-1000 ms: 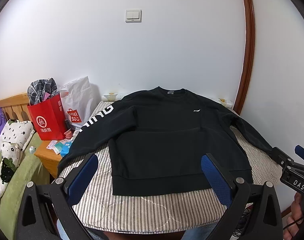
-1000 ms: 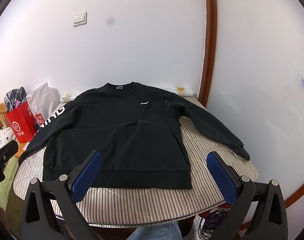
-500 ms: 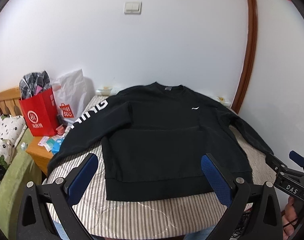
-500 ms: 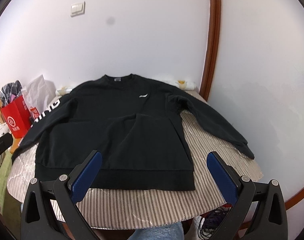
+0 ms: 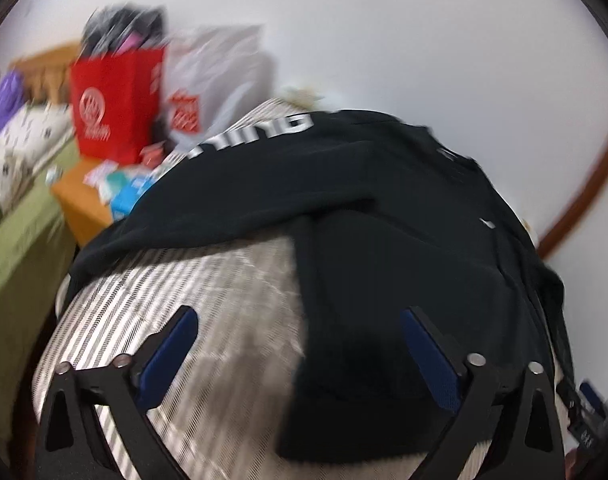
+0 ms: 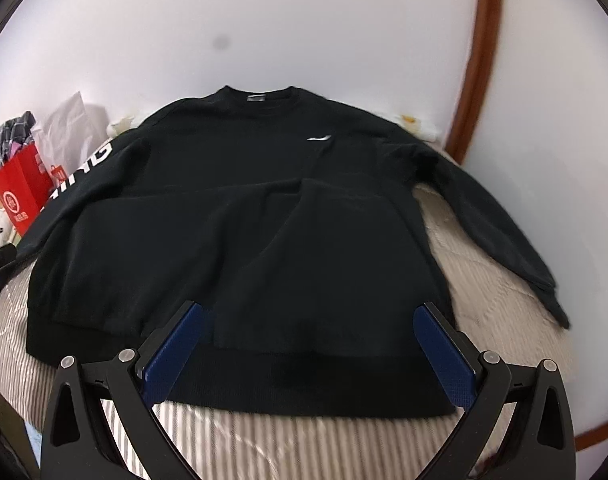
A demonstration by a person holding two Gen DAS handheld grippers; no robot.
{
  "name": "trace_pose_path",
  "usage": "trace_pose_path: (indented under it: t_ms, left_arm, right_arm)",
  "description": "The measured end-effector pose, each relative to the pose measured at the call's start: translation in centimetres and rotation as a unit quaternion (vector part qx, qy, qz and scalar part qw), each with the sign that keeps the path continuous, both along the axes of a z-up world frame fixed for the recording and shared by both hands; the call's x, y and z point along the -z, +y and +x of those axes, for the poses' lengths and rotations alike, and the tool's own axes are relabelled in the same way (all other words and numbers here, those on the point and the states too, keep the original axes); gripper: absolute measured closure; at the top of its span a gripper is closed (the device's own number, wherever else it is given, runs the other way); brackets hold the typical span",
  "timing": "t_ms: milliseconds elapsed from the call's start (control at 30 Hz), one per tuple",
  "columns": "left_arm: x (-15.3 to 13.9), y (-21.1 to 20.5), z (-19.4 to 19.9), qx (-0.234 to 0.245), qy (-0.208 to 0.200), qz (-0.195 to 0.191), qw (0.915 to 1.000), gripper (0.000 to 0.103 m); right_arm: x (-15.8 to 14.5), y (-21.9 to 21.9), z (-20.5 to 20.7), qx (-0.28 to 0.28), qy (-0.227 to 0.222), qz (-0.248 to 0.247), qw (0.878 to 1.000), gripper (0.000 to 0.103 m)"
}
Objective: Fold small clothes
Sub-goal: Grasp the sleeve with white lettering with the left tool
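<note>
Both tongs stand wide apart and hold nothing, low over a black sweatshirt on the striped worktop.

Left tongs (image 5: 299, 352) hang above the left hem corner of the black sweatshirt (image 6: 239, 232), one finger over the bare striped worktop (image 5: 175, 276), the other over the cloth; this view is blurred. Right tongs (image 6: 308, 352) are over the bottom hem, near its right half. The sweatshirt lies flat, chest up, with both sleeves spread and the collar toward the wall. Beside the worktop a red bag (image 5: 115, 100) holds checked cloth, and a white plastic bag (image 5: 219, 76) leans just beside it.
</note>
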State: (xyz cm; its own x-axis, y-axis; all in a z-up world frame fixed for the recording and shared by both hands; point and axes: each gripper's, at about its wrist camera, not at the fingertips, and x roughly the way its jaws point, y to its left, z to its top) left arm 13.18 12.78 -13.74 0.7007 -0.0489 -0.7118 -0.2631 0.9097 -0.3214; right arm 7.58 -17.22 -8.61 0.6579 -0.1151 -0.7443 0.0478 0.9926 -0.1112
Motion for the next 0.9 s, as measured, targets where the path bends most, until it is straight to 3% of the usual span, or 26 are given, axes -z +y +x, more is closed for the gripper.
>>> trace_pose_path:
  t_ms: [33,67,200,367,433,533,633,667,700,900]
  left_arm:
    - [0.8,1.3,0.5,-0.013,0.002,-0.015,0.9998,0.016]
    - [1.4,2.1,0.9,-0.024,0.003,-0.028,0.9993,0.026]
    - [3.4,5.1,2.2,-0.055,-0.003,-0.065,0.9964,0.03]
    - [4.8,7.3,3.2,-0.089,-0.017,-0.102,0.9906,0.033]
    - [4.7,7.6,3.8,-0.096,-0.021,-0.097,0.9904,0.035]
    - [4.8,8.1,5.2,-0.116,-0.017,-0.081,0.9898,0.047]
    - [4.7,8.6,6.2,-0.133,-0.004,-0.058,0.9894,0.072]
    - [4.7,8.7,6.6,-0.138,0.006,-0.043,0.9895,0.088]
    - [4.7,8.8,6.8,-0.135,0.009,-0.039,0.99,0.093]
    - [1.0,7.6,7.0,-0.113,-0.009,0.027,0.9932,0.096]
  right_arm:
    - [0.3,0.5,0.5,-0.005,0.0,0.009,1.0,0.001]
    - [0.6,0.9,1.0,0.033,-0.005,-0.01,0.999,0.001]
    - [1.7,2.2,2.9,0.039,-0.011,0.002,0.999,0.015]
    - [2.9,2.4,5.1,0.04,0.0,0.015,0.999,0.019]
    - [3.3,2.4,5.8,0.042,0.013,0.022,0.999,0.019]
    - [3.8,2.9,6.9,0.022,0.038,0.028,0.999,0.019]
    - [3.4,3.2,7.4,0.001,0.041,0.058,0.997,0.019]
    - [3.3,3.3,7.6,-0.005,0.042,0.066,0.997,0.019]
    - [3.1,3.4,8.0,-0.012,0.043,0.069,0.997,0.019]
    - [0.5,3.2,11.0,-0.058,-0.002,0.028,0.998,0.019]
